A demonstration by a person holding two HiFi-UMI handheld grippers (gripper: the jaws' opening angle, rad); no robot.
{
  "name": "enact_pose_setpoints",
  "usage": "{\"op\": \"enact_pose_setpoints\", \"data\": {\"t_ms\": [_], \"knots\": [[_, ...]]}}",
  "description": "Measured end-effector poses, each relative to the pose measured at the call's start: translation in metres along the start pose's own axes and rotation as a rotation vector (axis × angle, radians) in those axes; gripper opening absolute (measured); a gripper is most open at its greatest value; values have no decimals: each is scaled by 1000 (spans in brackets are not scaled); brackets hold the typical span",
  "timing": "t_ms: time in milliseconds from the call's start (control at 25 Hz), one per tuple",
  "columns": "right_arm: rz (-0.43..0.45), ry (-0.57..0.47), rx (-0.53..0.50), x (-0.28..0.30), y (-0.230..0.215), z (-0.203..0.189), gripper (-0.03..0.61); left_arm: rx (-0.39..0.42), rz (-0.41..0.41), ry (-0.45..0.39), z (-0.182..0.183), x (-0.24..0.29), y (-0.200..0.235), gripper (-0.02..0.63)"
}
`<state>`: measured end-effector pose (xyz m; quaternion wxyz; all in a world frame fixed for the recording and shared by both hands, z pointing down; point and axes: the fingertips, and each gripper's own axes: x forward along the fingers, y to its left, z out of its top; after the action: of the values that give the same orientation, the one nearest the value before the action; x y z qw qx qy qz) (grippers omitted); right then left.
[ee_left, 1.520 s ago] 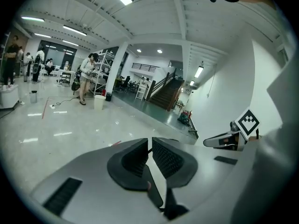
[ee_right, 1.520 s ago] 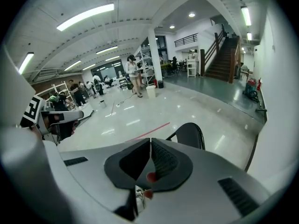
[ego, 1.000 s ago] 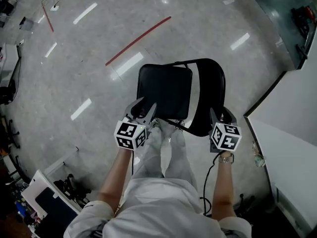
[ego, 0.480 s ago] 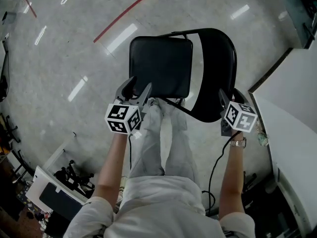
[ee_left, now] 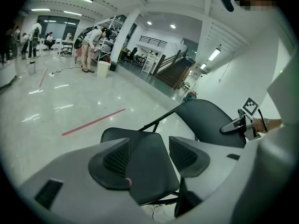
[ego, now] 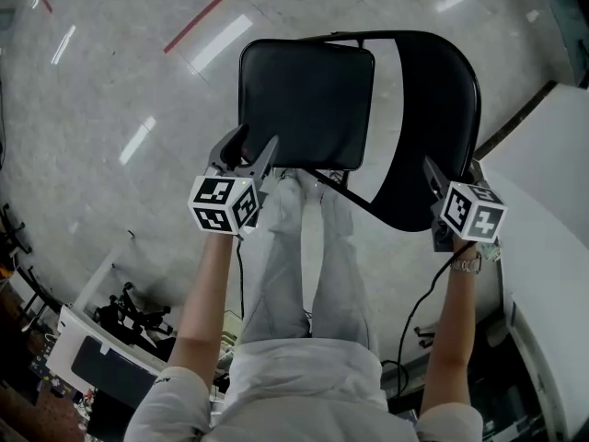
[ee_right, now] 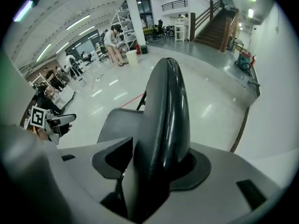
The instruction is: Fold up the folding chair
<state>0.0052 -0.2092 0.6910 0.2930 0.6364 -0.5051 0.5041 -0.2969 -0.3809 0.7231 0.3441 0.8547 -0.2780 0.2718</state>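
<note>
The black folding chair stands unfolded on the floor in front of me, with its seat (ego: 306,104) to the left of its curved backrest (ego: 433,127). My left gripper (ego: 253,144) sits at the seat's near left corner. In the left gripper view the seat's (ee_left: 145,167) edge lies between the left gripper's (ee_left: 148,155) jaws, which have just been opening; the pads stand clear of it. My right gripper (ego: 442,178) straddles the backrest's top edge. Its jaws have just been opening, and the backrest (ee_right: 163,120) fills the gap of the right gripper (ee_right: 154,160), hiding one pad.
My legs (ego: 313,247) stand just behind the chair. A white wall (ego: 552,201) rises close on the right. Dark equipment and a white panel (ego: 101,339) lie at the lower left. A red floor line (ego: 210,9) runs beyond the chair. People (ee_left: 91,41) stand far off.
Both grippers have sunk onto the chair, which now looks nearer. The left jaws have spread around the seat's corner. The right gripper has come down over the backrest's top.
</note>
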Motion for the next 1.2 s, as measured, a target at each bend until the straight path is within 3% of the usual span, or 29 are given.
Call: {"op": "enact_pose_setpoints", "data": {"t_ms": [600, 840, 1200], "knots": [[29, 100, 62, 2, -8, -3, 163, -71, -8, 75, -63, 63, 91, 250], [19, 99, 62, 0, -9, -4, 163, -141, 5, 118, -97, 89, 140, 250], [9, 113, 80, -1, -9, -4, 164, -293, -63, 199, -134, 122, 197, 250]]}}
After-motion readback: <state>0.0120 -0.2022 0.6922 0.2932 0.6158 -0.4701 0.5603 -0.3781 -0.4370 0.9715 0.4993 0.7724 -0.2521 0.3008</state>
